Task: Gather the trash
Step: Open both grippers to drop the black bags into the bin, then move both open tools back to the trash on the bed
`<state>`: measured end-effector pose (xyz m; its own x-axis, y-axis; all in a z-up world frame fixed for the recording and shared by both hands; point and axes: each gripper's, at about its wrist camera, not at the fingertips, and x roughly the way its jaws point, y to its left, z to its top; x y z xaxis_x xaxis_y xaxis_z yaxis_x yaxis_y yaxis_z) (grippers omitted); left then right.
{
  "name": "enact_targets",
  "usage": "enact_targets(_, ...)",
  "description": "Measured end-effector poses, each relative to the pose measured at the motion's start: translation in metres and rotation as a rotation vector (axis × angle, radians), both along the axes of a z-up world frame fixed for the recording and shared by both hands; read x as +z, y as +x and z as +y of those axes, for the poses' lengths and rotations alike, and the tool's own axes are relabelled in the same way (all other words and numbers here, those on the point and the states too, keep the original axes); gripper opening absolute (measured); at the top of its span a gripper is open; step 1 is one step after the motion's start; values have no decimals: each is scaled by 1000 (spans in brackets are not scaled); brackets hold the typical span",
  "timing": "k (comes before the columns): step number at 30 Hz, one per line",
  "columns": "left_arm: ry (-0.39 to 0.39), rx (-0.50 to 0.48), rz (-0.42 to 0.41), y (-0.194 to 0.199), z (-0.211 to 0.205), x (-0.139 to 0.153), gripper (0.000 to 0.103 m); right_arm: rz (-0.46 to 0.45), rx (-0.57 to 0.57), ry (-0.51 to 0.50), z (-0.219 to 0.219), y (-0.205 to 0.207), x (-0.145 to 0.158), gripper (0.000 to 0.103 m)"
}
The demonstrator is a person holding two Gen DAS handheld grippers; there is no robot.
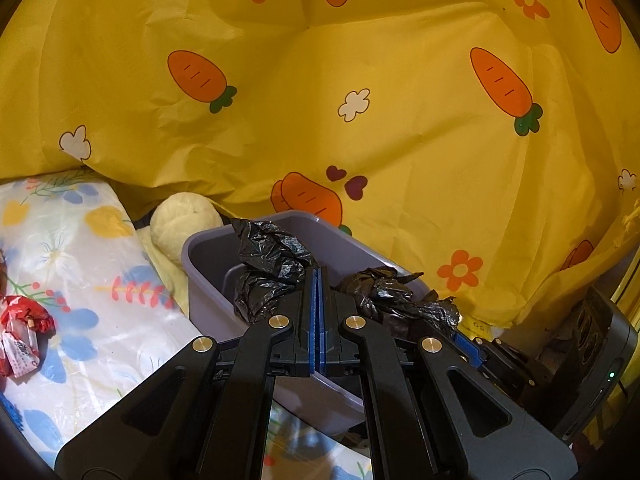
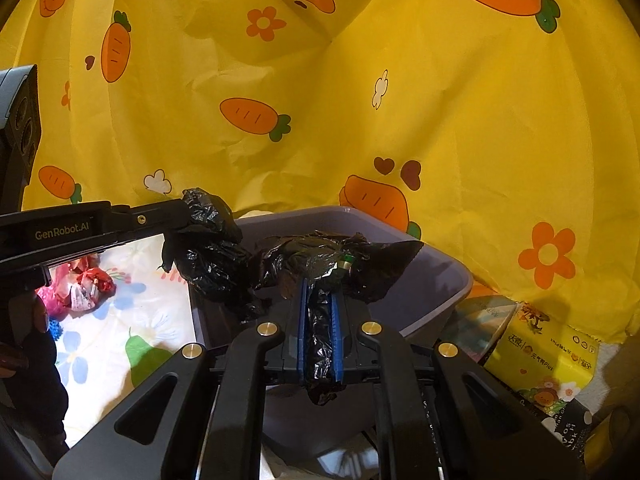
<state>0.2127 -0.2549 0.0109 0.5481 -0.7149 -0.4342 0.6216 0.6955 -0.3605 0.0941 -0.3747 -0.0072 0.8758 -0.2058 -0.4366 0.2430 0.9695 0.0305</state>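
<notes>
Left gripper (image 1: 319,276) is clamped on a black trash bag (image 1: 272,268) over the grey bin (image 1: 208,280); red wrappers (image 1: 22,332) lie on the floral sheet (image 1: 80,264). Right gripper (image 2: 320,284) pinches the bag's other end above the bin, before a yellow carrot-print cloth (image 2: 440,100).

One black trash bag (image 2: 304,264) is hanging over one grey bin (image 2: 440,280). Two grippers, left (image 2: 188,210) and right (image 2: 320,300), are showing. One red wrapper (image 1: 22,332) and one cream plush toy (image 1: 182,226) are lying on the floral sheet (image 1: 80,264); one yellow tissue pack (image 2: 548,360) is sitting beside the bin.
</notes>
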Motion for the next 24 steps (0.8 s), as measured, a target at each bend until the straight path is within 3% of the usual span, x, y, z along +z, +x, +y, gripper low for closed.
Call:
enact_targets(8, 14, -21, 34, 4, -2, -8, 2, 12, -6, 2, -2, 4, -5, 16)
enact_targets(11, 28, 3, 17, 2, 2, -8, 25, 11, -6, 4, -2, 4, -6, 29)
enact_targets(13, 19, 32, 1, -2, 11, -6, 61, 9, -11, 3, -2, 3, -6, 36)
enact_targets(16, 17, 129, -34, -13, 34, -3, 87, 7, -16, 12, -3, 0, -6, 44)
enact_targets(17, 21, 162, -42, -16, 42, -3, 89, 3, -18, 11, -2, -2, -6, 47)
enact_targets(19, 58, 245, -64, -24, 60, -3, 92, -9, -27, 6, 1, -5, -6, 66)
enact_targets(24, 152, 424, -120, -46, 102, -3, 96, -23, -38, 23, 6, -11, -5, 86)
